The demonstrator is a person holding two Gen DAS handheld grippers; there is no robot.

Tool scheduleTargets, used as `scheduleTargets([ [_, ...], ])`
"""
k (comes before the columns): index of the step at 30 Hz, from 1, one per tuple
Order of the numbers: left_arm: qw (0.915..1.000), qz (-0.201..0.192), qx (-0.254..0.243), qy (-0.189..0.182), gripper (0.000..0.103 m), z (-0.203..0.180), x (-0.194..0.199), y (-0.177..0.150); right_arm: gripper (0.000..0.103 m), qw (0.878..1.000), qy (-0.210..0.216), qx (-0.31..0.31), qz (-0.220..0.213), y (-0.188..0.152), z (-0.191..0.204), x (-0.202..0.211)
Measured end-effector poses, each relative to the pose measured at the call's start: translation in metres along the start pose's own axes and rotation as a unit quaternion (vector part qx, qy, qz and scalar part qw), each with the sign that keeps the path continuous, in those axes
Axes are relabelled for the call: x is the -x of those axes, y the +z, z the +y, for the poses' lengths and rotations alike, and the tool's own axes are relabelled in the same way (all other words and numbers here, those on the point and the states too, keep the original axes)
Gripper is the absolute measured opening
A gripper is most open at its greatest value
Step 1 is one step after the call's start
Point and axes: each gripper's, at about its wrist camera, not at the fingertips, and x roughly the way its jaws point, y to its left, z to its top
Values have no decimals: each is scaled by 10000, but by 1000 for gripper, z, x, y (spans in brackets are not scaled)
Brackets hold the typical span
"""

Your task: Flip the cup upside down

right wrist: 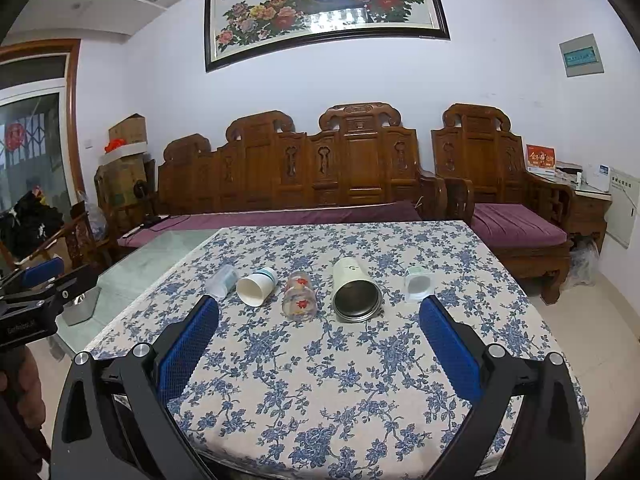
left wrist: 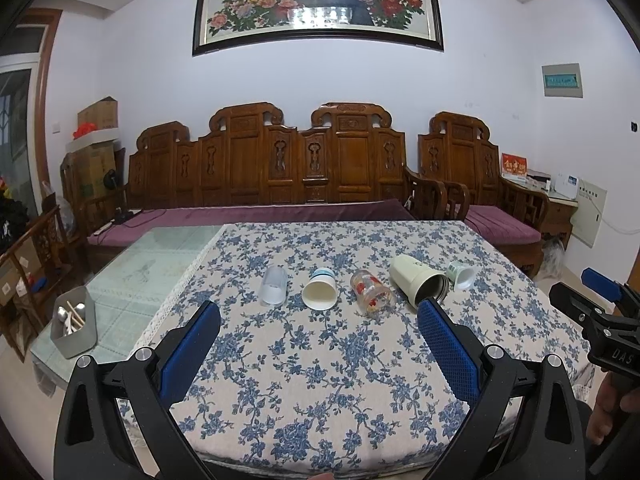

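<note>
Several cups lie on their sides in a row on the floral tablecloth. From left: a frosted plastic cup, a white paper cup, a glass with red flowers, a cream tumbler with a metal inside, and a small pale green cup. My left gripper is open and empty, short of the row. My right gripper is open and empty, also short of the row; it also shows at the right edge of the left wrist view.
A grey bin with utensils stands on the bare glass tabletop to the left of the cloth. A carved wooden sofa with purple cushions runs behind the table. The table's near edge is just below the grippers.
</note>
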Motion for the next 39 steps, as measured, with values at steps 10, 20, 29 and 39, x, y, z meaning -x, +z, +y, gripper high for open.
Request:
scheduleTargets([
  [10,10000,11,9,4,95,0,-2,0,101,10000,-4,3,-6,-1,0,0],
  [20,10000,33,12,8,95,0,-5,-5,101,10000,-6,5,7,-2,1,0],
  [29,10000,28,18,5,95,1,-7,-9,101,10000,12,2,14,-3,2,-1],
  [39,10000,-6,-4,-18,95,-1,-6,-11,101,10000,18,7,14,-6,3,-3],
])
